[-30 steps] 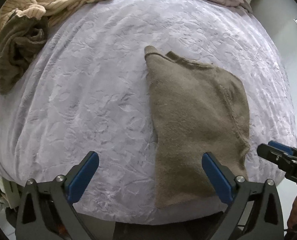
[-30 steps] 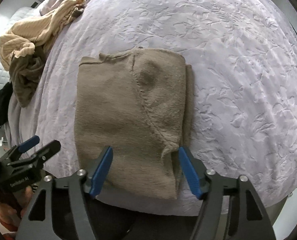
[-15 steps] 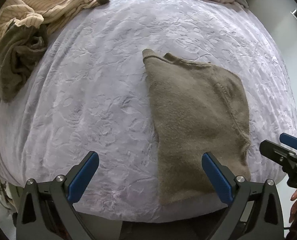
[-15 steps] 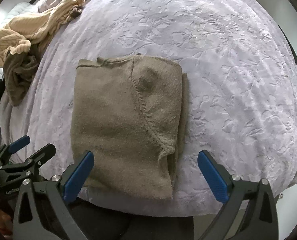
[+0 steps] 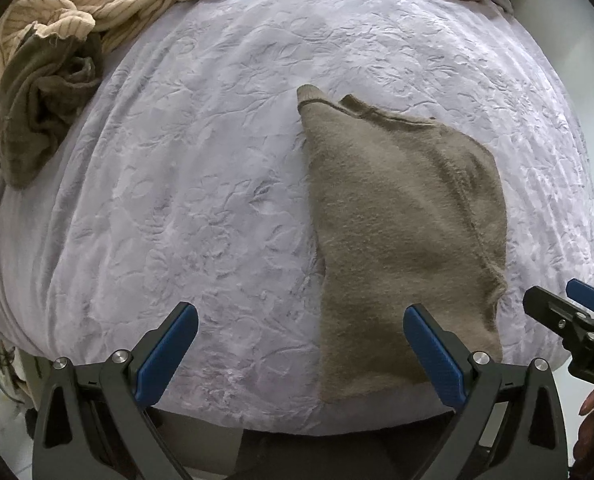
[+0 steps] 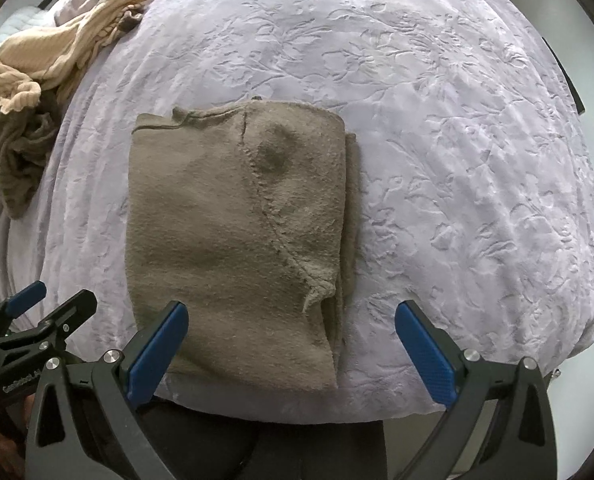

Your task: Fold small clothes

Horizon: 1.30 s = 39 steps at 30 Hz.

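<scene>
Taupe knit sweater [image 6: 233,240] lies flat on lilac embossed bedspread [image 6: 457,160], already folded lengthwise, sleeve tucked along its right side. Its near hem sits between and just ahead of the right gripper [image 6: 291,348] jaws, spread wide, gripping nothing. Left gripper [image 5: 301,350] also released, empty; sweater's left edge runs up between its jaws, right blue pad over the hem. Judged step: between folds. Next likely: pinch both hem corners, fold toward collar. Unfolded clothes pile [image 5: 57,60] far left.
</scene>
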Motion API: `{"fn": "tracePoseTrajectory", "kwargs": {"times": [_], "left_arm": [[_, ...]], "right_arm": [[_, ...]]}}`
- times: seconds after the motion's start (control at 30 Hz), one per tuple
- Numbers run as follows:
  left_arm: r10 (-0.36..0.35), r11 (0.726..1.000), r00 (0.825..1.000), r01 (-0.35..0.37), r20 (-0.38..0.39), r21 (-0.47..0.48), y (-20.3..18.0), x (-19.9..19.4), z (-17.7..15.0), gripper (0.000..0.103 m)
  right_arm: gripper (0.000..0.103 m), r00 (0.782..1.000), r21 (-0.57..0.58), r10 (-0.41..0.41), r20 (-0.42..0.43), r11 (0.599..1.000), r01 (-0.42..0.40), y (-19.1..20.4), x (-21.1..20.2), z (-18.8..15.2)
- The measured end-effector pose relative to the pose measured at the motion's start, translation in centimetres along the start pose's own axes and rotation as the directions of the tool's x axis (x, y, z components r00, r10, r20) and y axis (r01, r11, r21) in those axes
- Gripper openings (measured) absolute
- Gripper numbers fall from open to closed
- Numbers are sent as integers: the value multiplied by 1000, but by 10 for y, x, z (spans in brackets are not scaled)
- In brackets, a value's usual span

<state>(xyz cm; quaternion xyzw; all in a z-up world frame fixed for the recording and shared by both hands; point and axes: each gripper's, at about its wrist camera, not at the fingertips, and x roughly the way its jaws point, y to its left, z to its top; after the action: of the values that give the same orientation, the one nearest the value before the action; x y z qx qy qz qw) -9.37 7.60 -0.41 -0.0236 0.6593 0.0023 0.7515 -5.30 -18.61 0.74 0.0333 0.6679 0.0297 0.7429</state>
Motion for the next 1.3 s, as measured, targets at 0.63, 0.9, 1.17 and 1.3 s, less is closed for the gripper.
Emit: {"fn": "tracePoseTrajectory", "kwargs": {"times": [0.63,0.9,1.17,1.3], "left_arm": [[19,1000,1000,-19,-19,9,-2,6,1,103],[28,1000,999,-28,-23,12,-2,8,1,103],[30,999,999,-30,-25,17,-4,8,0,103],[30,999,999,-30,-25,17,-4,8,0,103]], "right_arm": [[103,1000,-5,-14,-11,1000,14,3,4,2],[103,1000,-6,-15,-13,1000,15,3,5,2],[103,1000,-6,-13,-14,1000,13,3,6,2],[103,1000,-5,-15,-13,1000,15,2,5,2]]}}
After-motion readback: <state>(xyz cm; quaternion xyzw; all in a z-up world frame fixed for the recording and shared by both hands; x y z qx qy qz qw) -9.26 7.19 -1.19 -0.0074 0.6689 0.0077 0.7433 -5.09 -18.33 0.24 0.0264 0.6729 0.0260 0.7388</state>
